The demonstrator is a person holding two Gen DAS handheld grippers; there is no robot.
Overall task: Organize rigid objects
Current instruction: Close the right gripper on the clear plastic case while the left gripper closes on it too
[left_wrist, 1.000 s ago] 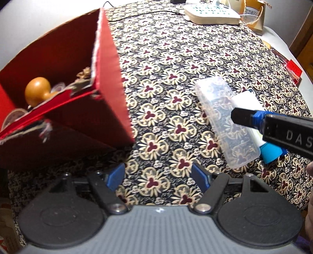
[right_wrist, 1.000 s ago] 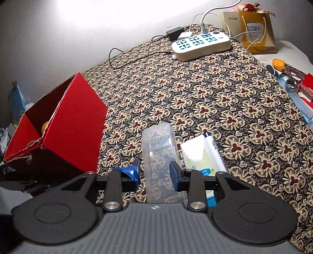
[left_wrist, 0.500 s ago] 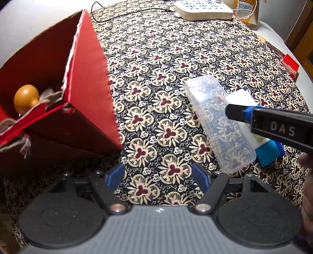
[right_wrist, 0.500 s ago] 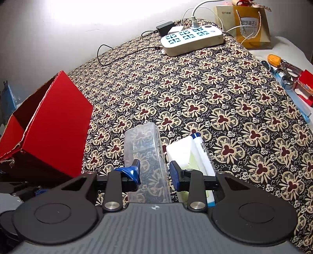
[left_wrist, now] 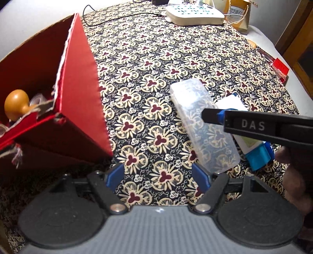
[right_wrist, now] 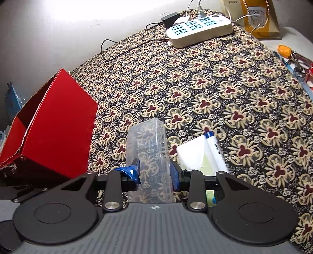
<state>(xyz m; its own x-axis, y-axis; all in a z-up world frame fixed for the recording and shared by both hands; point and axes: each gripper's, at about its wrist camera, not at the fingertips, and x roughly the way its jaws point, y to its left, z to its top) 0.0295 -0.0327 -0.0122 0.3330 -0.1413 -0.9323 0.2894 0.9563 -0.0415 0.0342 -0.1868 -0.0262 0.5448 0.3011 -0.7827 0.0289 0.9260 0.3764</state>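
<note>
A clear plastic case (right_wrist: 149,148) lies on the patterned cloth; it also shows in the left wrist view (left_wrist: 203,125). My right gripper (right_wrist: 154,172) is shut on the clear plastic case, with a blue pad against each long side. A white box (right_wrist: 192,154) and a white tube with a blue cap (right_wrist: 214,148) lie just right of the case. A red cardboard box (left_wrist: 64,105) stands at the left, holding a wooden gourd (left_wrist: 16,103). My left gripper (left_wrist: 159,176) is open and empty, low over the cloth beside the red box.
A white power strip (right_wrist: 199,29) with cables sits at the far edge. A yellow gift bag (right_wrist: 258,17) stands behind it. Small tools and a red item (right_wrist: 299,60) lie at the right edge. The red box (right_wrist: 56,125) stands close left of the case.
My right gripper's jaws have closed in from either side onto the clear case. The left gripper has drifted slightly, staying open.
</note>
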